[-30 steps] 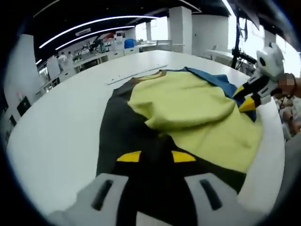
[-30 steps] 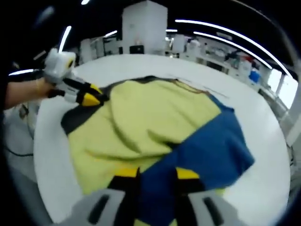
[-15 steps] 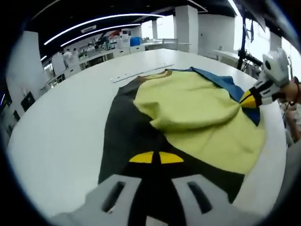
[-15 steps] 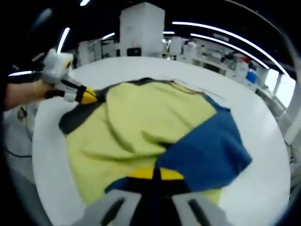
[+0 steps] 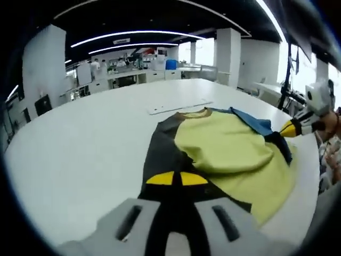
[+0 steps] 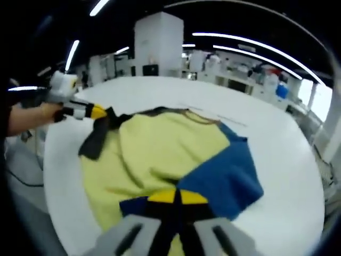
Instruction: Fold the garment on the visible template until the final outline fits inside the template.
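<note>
A garment with a yellow body (image 5: 229, 152), a black sleeve (image 5: 162, 160) and a blue sleeve (image 5: 254, 121) lies on the white table (image 5: 80, 149). My left gripper (image 5: 176, 178) is shut on the black sleeve, yellow tips pressed together. From the right gripper view, the left gripper (image 6: 95, 112) holds that black cloth (image 6: 98, 136) raised at the table's left side. My right gripper (image 6: 177, 196) is shut on the blue sleeve (image 6: 229, 173). In the left gripper view, the right gripper (image 5: 290, 129) grips the cloth's far right edge. The yellow body (image 6: 160, 152) is rumpled.
A pale flat strip (image 5: 178, 107) lies on the table just beyond the collar (image 5: 193, 113). A person's hand (image 6: 34, 117) holds the left gripper. Benches with gear (image 5: 133, 72) and a white pillar (image 6: 160, 45) stand beyond the table.
Both grippers went from open around the cloth to shut on it. Since then the black sleeve has been lifted and drawn outward, and both views have risen and tilted.
</note>
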